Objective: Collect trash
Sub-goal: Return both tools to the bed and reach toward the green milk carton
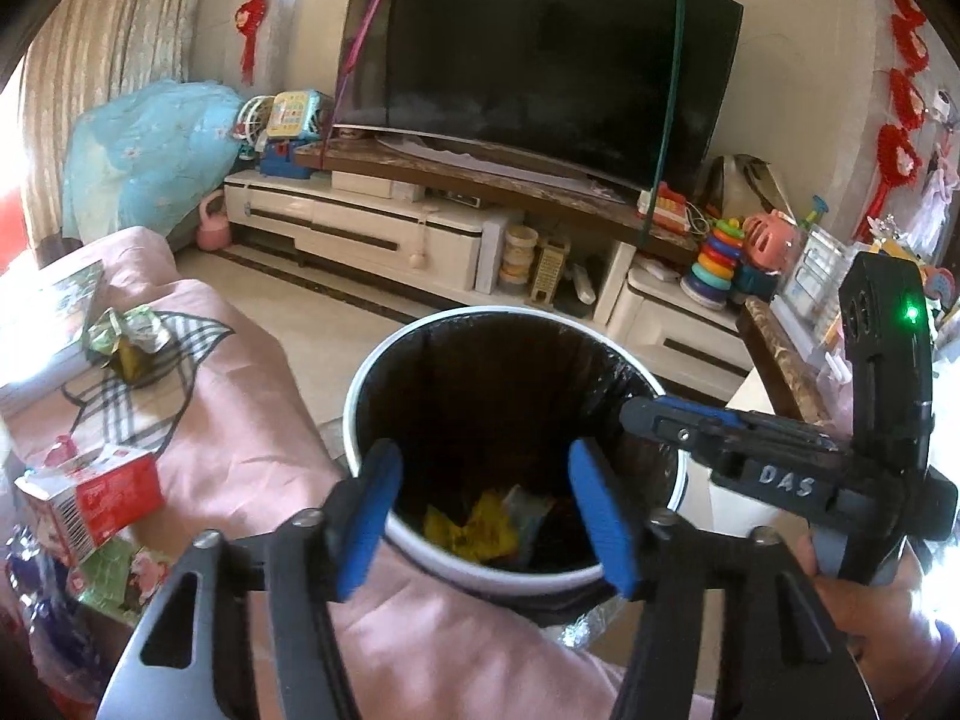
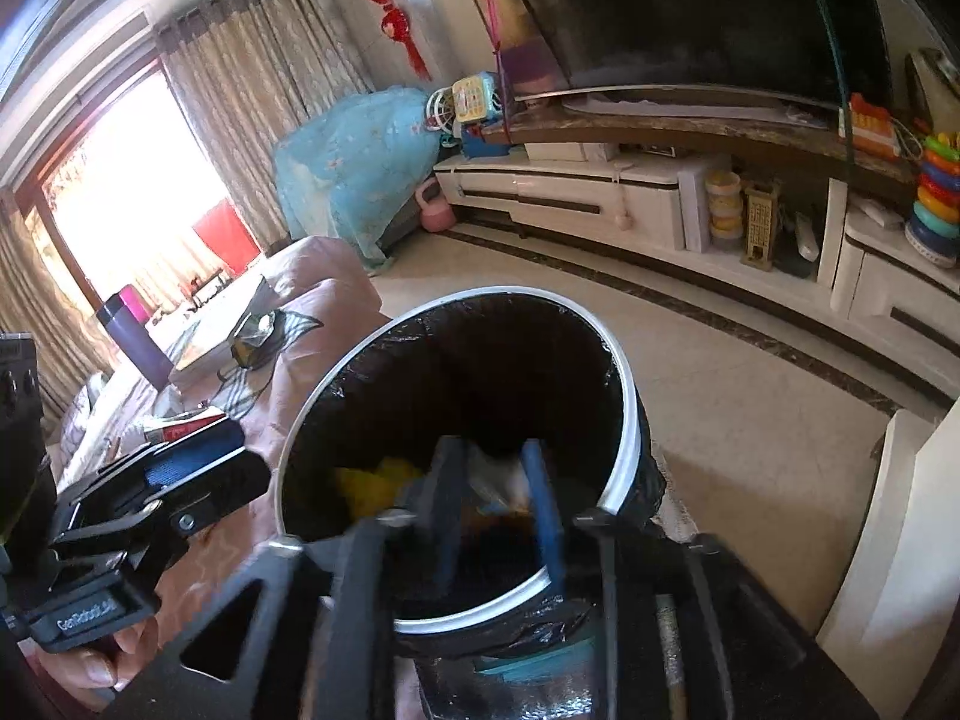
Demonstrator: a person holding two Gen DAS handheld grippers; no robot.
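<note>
**Both grippers over the lined bin, nothing held**

Trash bin: round, white rim, black liner folded over the edge; on the floor against the pink-covered sofa. Same bin in the right wrist view, rim tilted by the lens.

Bin contents: yellow wrapper at the bottom, with a pale, partly bluish packet beside it. In the right wrist view, a yellow patch and a pale crumpled piece, blurred.

Left gripper: above the near rim, pointing down into the bin. Blue pads well apart; nothing between them but the bin's inside. Also seen from the side at lower left of the right wrist view, held in a hand.

Right gripper: over the bin mouth, motion-blurred. Jaws at a narrow gap, apart, gripping nothing; trash visible past the gap, down in the bin. Also seen at right of the left wrist view, tip over the bin's right rim, held in a hand.

Uncollected on the sofa: crumpled green-and-silver wrapper by a flat white box; red-and-white carton; green printed packet just below the carton.

Background: dark television on a low white cabinet, stacking-ring toy, curtains.
</note>
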